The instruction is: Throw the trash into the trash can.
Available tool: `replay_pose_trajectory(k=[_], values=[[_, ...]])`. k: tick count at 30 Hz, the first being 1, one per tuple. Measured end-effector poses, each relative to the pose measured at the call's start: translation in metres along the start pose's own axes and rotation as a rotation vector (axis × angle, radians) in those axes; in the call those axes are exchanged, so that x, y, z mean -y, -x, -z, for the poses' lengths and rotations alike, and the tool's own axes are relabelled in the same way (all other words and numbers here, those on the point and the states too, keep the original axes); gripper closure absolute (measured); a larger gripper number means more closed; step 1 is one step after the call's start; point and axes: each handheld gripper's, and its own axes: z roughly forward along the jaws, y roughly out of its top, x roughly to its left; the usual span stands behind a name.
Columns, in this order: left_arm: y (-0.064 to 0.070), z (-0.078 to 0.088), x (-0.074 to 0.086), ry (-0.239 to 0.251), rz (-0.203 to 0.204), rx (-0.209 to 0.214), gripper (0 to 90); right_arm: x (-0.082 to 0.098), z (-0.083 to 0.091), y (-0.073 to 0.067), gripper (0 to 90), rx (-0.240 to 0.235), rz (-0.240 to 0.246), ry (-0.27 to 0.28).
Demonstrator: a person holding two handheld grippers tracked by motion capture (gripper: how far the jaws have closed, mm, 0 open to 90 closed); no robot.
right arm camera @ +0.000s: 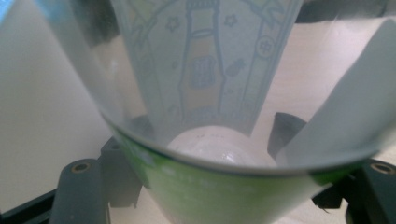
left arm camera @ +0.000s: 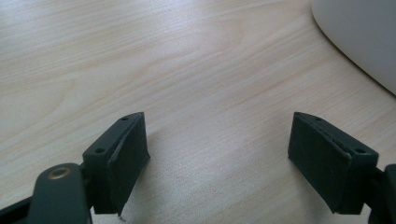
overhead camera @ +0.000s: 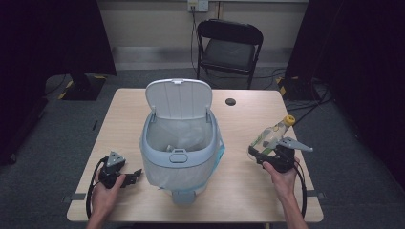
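My right gripper clamps the clear bottle near its base — top-heavy beyond the jaws, it may pivot and miss the bin — left gripper open, idle.

In the right gripper view I see the clear bottle so close that its label print is blurred, and the top and bottom edges cut it off. It hides the pad faces of the 2 jaws. In the left gripper view the right edge crops the white bin; I get 1 curved section of wall. From the high view the bin liner is too dim for me to identify contents. The bottle's label is too small to read there.
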Motion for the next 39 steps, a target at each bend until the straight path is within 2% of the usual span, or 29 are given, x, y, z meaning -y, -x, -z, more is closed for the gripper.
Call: replay_pose_trajectory(k=[8,20,29,39], values=[[0.0,0.0,0.0,0.0,0.0,0.0,19.3,-0.01,0.011,-0.009,27.4,-0.029,0.023,0.04],[0.0,0.0,0.0,0.0,0.0,0.0,19.3,-0.023,0.018,-0.024,27.4,-0.064,0.044,0.08],[0.0,0.0,0.0,0.0,0.0,0.0,19.3,-0.042,0.031,-0.037,27.3,-0.076,0.057,0.09],[0.0,0.0,0.0,-0.001,-0.002,-0.003,19.4,-0.064,0.043,-0.048,27.4,-0.095,0.059,0.14]])
